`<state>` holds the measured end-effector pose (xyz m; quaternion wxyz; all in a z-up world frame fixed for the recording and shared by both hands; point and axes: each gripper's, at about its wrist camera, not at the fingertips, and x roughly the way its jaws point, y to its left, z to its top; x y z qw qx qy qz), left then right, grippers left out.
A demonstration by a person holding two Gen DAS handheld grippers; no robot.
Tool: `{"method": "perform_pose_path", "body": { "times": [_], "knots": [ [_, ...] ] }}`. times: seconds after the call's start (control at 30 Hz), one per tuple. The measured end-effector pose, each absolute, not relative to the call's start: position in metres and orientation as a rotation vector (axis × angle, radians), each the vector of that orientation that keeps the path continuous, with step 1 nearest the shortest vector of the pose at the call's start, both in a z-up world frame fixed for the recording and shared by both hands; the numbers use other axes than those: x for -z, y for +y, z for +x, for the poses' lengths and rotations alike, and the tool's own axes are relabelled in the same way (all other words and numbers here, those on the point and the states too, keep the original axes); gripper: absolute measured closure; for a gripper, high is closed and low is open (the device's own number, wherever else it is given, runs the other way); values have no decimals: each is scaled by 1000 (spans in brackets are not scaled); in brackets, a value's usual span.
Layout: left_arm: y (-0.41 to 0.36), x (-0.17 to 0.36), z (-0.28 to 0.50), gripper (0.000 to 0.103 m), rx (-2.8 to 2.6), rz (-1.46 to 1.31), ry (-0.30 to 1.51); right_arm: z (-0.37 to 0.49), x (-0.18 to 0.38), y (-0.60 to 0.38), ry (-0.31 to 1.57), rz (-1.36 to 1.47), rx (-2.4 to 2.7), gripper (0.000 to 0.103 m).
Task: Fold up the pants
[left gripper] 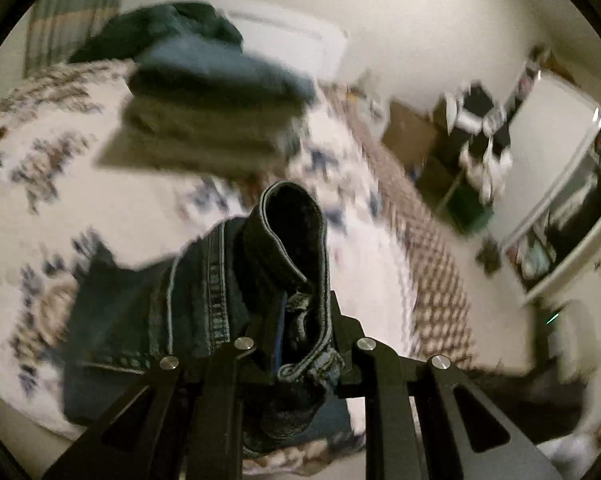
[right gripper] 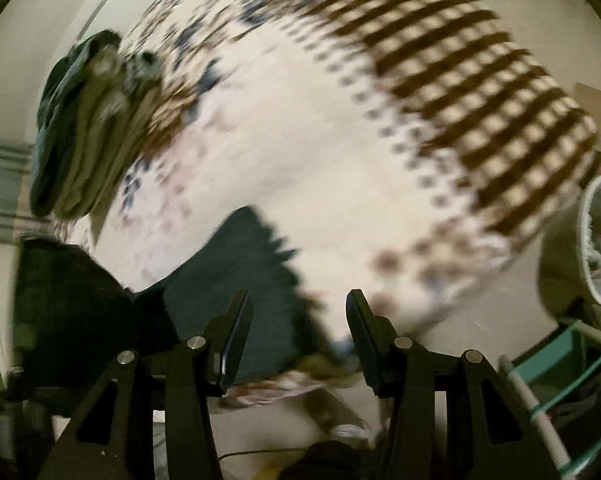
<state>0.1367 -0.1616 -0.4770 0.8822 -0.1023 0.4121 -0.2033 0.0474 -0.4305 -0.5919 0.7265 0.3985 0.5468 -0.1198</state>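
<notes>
Dark blue denim pants [left gripper: 204, 300] hang from my left gripper [left gripper: 300, 320], which is shut on a bunched fold of the fabric and holds it above the patterned bedspread [left gripper: 60, 200]. The rest of the pants trails down to the left onto the bed. In the right wrist view the same dark pants [right gripper: 244, 276] lie on the bedspread [right gripper: 300, 140] in front of the fingers. My right gripper [right gripper: 298, 316] is open and empty, just above the bed's near edge. Both views are motion-blurred.
A stack of folded clothes [left gripper: 212, 112] sits on the bed farther back, also in the right wrist view [right gripper: 84, 132]. Shelves and clutter [left gripper: 480, 148] stand along the right wall. A white basket [right gripper: 596, 240] and a green rack [right gripper: 556, 380] sit at the right.
</notes>
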Motion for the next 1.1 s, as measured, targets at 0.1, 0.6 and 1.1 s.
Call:
{"method": "perform_pose_path", "body": {
  "times": [0.1, 0.6, 1.1],
  "knots": [
    [-187, 519, 136, 88, 418, -136, 954, 32, 591, -452, 1212, 878, 295, 52],
    [-118, 487, 141, 24, 330, -218, 1077, 81, 589, -409, 1242, 825, 75, 9],
    [37, 557, 232, 24, 42, -260, 1253, 137, 631, -350, 1333, 838, -46, 93]
  ]
}}
